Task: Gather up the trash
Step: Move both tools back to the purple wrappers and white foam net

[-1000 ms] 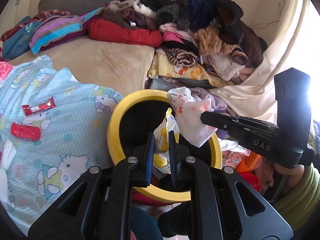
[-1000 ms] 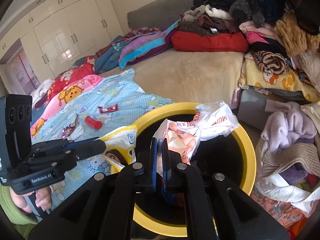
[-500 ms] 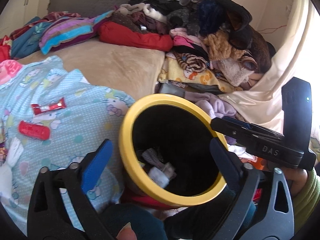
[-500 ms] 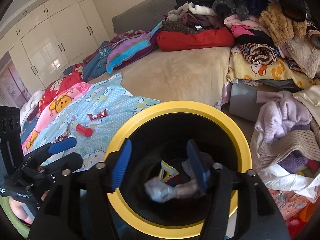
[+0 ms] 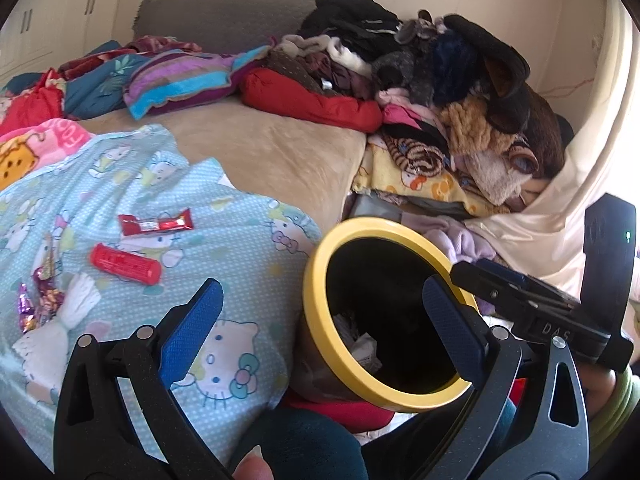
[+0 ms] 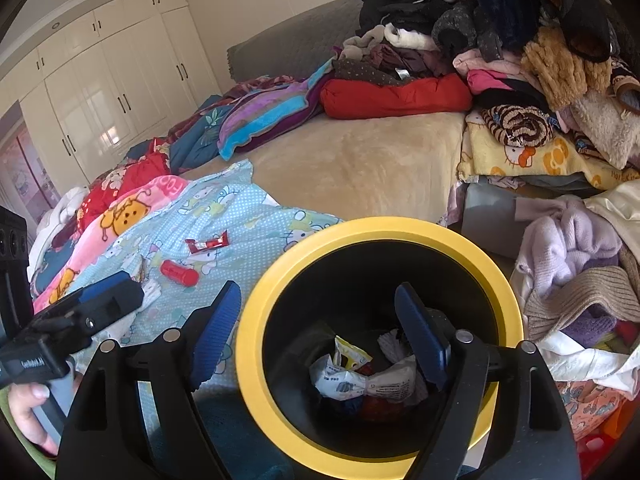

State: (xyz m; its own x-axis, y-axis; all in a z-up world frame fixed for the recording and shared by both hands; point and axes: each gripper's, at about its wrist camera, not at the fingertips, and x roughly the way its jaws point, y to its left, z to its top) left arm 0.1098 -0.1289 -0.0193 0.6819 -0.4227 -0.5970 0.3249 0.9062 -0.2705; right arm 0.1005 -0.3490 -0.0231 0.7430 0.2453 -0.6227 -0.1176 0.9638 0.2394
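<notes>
On the blue blanket (image 5: 248, 240) lie two red wrappers (image 5: 156, 224), well apart from the yellow-rimmed bin (image 6: 256, 320). Inside the bin rest several crumpled wrappers (image 6: 360, 380). Left gripper (image 5: 320, 320) stands wide, empty; right gripper (image 6: 320, 324) is opening over the bin, nothing between its jaws.

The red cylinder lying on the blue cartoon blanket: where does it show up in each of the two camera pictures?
Left wrist view: red cylinder lies left of centre, just below a red candy wrapper.
Right wrist view: red cylinder sits left of centre, farther off and smaller.
Shared landmark: the yellow-rimmed bin, right of it in both.
</notes>
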